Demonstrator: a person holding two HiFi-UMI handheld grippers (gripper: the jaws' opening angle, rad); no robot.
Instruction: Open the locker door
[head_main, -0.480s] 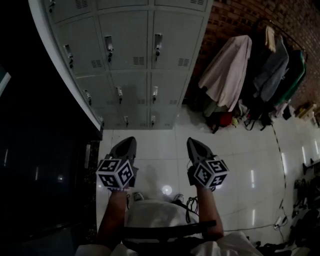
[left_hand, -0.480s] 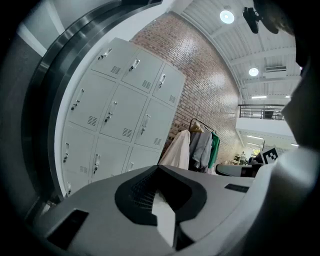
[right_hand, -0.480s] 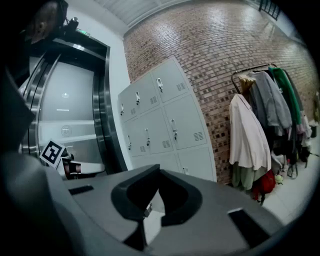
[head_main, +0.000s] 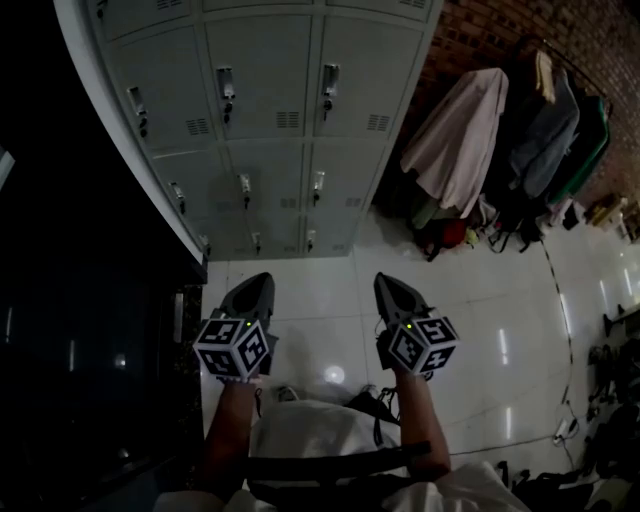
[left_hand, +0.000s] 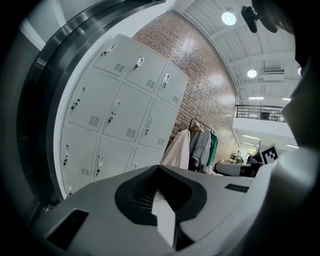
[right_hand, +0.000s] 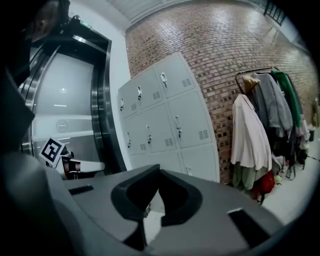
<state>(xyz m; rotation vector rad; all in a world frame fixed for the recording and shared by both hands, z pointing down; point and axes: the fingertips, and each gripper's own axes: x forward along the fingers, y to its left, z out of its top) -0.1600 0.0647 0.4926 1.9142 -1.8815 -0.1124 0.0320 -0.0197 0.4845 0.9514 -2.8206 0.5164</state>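
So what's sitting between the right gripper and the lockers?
Only bare white floor tiles lie between the right gripper and the lockers. The head view shows that stretch with nothing standing on it.

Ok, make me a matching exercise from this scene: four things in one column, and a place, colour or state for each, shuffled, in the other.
Things:
1. lockers
2. pale coat
3. right gripper
4. brick wall

Descriptions:
A. hangs on the rack
B. red-brown
C. fingers together, holding nothing
D. grey, doors shut

Pairs: 1-D, 2-A, 3-C, 4-B.
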